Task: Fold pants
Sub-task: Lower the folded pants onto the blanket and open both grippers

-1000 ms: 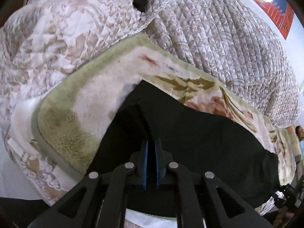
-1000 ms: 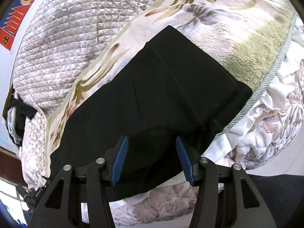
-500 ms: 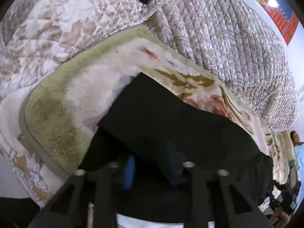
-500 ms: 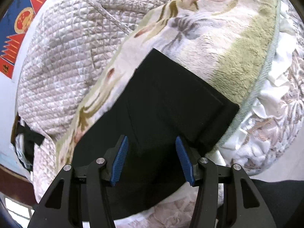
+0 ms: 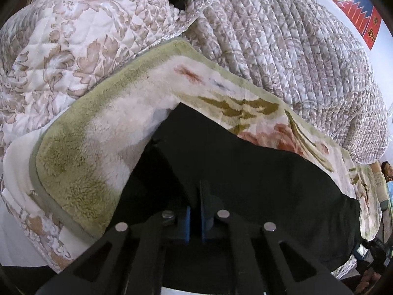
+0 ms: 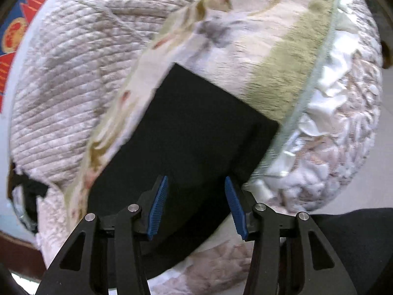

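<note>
1. Black fabric pants point(image 5: 245, 172) lie on a fleecy cream blanket with green border and floral print point(image 5: 98, 147), spread over a bed.
2. Left wrist view: the left gripper point(image 5: 195, 211), black frame with blue pads, has its pads nearly together. Black cloth sits right at the pads; looks pinched on a fold of the pants, though dark-on-dark makes the contact hard to read.
3. A raised ridge of the pants runs up-left from the left gripper toward the cloth's corner near the blanket's white patch.
4. The pants stretch away to the right in that view, ending near the blanket's far edge.
5. Right wrist view: the right gripper point(image 6: 196, 206) is spread wide, blue ribbed pads point(image 6: 158, 206) well apart, nothing between them. It hovers over the near part of the pants point(image 6: 196, 127).
6. There the pants show as a neat rectangle with a straight far edge and a doubled layer on the right side, beside the blanket's green border point(image 6: 282, 78).
7. A grey-beige quilted bedspread point(image 5: 294, 49) lies beyond the blanket; a white-and-tan floral quilt point(image 5: 73, 36) is at the left.
8. A red-and-blue wall poster point(image 6: 14, 36) sits at frame edge; the right wrist view is motion-blurred.
</note>
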`<state>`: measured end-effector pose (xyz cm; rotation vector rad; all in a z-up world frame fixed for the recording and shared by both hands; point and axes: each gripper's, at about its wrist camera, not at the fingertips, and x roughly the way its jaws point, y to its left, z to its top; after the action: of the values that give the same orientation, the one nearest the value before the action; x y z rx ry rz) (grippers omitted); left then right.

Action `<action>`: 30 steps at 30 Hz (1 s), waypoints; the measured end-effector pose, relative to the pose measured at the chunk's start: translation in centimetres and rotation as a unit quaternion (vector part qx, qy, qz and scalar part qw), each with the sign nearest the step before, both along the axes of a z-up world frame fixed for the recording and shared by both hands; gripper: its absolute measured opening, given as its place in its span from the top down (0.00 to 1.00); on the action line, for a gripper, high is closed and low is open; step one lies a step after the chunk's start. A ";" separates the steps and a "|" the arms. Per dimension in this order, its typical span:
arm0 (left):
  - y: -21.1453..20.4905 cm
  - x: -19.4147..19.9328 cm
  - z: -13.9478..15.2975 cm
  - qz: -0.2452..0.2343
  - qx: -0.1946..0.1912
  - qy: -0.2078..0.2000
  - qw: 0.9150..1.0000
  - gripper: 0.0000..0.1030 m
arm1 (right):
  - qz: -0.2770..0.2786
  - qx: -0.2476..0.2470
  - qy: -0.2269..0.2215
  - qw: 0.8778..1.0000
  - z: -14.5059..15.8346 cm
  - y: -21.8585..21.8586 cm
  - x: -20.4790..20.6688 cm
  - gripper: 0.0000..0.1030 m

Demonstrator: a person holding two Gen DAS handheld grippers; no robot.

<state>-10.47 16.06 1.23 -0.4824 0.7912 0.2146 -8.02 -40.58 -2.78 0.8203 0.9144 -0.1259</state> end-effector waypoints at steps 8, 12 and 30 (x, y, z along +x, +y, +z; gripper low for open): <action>0.1 0.2 0.4 -0.002 0.000 -0.006 1.000 0.95 | -0.009 0.018 -0.044 0.999 -1.0 -0.8 0.8 0.53; 0.1 0.2 0.4 -0.003 0.000 -0.005 1.000 0.96 | -0.017 0.001 -0.062 0.998 -0.6 -1.4 0.9 0.72; -0.7 -4.3 0.1 0.007 -0.015 0.034 0.999 0.96 | -0.015 -0.010 -0.007 1.000 0.1 -3.0 0.6 0.92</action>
<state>-14.78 15.38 1.28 -0.5112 0.8589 0.2323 -7.47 -43.62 -2.63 0.8147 0.8866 -0.1547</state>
